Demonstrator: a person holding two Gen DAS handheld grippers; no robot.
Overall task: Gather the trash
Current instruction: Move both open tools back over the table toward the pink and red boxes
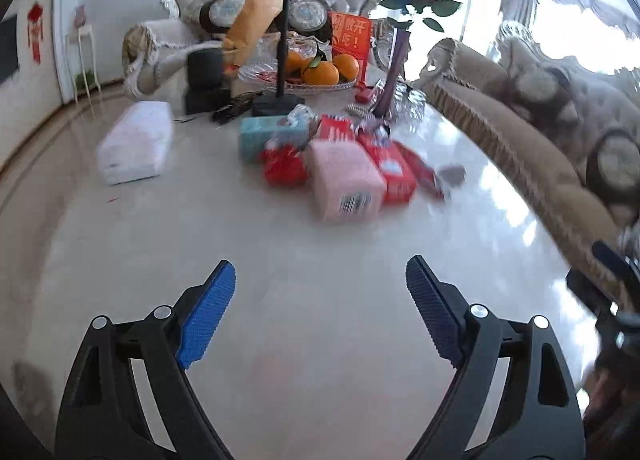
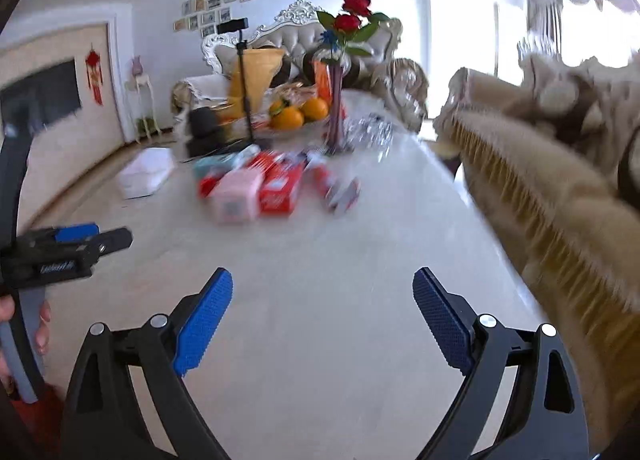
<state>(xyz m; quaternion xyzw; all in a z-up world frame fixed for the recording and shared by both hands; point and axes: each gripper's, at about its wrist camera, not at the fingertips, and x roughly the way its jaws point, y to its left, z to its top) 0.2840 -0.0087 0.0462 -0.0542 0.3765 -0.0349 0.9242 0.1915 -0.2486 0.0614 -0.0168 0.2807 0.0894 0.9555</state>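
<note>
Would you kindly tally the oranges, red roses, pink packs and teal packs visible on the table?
Oranges: 3
Red roses: 2
Pink packs: 1
Teal packs: 1
Total: 7

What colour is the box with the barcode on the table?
Pink box; clearest in the left wrist view.

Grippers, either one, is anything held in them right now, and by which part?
Nothing is held. The left gripper and the right gripper both stand open over bare table.
</note>
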